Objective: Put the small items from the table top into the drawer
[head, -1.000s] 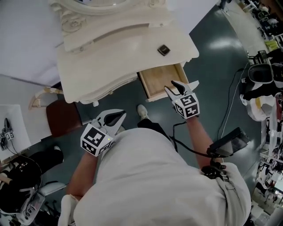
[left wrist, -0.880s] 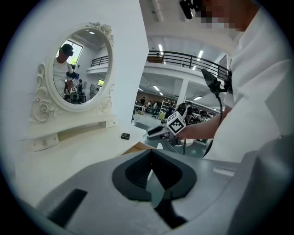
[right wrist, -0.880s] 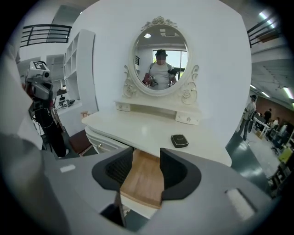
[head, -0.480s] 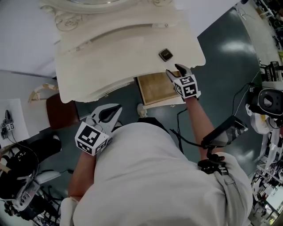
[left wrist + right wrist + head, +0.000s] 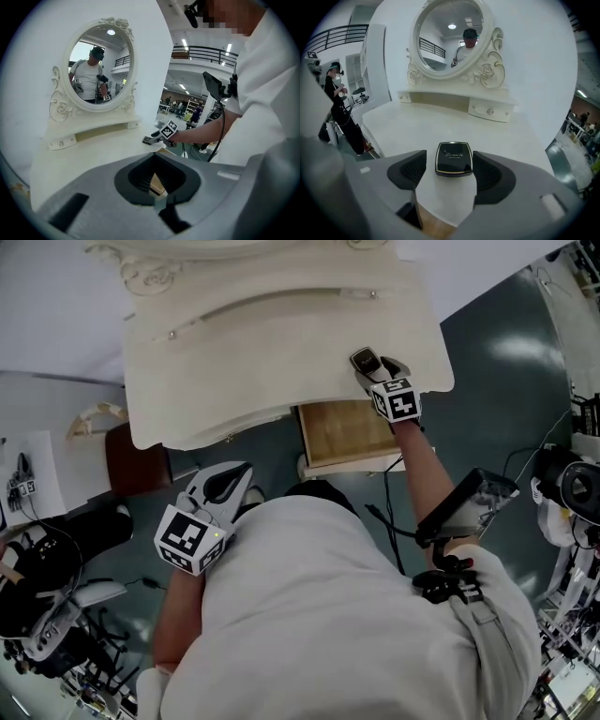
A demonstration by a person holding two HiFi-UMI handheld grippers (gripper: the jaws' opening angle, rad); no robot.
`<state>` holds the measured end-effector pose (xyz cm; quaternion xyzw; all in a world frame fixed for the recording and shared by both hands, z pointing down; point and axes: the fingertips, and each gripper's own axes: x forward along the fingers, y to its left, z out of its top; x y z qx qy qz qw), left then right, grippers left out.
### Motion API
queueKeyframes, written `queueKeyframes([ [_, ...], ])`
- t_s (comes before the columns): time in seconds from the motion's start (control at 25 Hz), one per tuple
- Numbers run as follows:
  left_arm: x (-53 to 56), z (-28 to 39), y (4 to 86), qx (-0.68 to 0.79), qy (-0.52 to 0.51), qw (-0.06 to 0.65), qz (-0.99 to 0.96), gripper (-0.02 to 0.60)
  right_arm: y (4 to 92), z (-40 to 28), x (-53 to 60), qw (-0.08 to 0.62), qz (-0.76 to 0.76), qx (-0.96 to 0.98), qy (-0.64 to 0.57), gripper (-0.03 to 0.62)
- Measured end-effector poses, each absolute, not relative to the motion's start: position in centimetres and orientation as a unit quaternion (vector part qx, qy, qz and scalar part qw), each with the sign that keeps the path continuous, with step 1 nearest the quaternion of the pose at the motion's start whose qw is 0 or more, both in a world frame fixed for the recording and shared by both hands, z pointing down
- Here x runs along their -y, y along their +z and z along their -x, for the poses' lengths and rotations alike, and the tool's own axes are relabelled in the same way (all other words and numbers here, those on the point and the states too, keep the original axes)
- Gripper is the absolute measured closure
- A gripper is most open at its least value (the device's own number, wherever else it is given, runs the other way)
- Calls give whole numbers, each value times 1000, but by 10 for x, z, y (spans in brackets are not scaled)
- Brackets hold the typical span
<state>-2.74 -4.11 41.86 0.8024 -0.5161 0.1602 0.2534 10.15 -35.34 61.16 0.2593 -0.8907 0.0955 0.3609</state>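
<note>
A black square compact lies near the front edge of the cream dressing table. My right gripper straddles it. Its jaws are opening, and the pads stand off both sides of the compact. From the head view, the right gripper sits over the compact at the table's right front, above the open wooden drawer. My left gripper hangs low beside my body with nothing in it. Its jaws meet at the tips in the left gripper view.
An oval mirror on a carved stand with small drawers rises at the table's back. A brown stool stands to the left under the table. Equipment and cables crowd the floor at right.
My right gripper has moved from over the open drawer up onto the table top and now straddles the compact, jaws wider. The left gripper has barely shifted.
</note>
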Motion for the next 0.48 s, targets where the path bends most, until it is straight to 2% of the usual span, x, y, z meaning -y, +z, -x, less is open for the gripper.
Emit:
queueKeyframes([
  [0.24, 40, 30, 418, 529, 164, 262, -790, 580, 628, -94, 366, 370, -251, 888, 109, 244],
  [0.48, 38, 32, 420, 535, 167, 268, -783, 580, 639, -90, 372, 377, -243, 887, 114, 243],
])
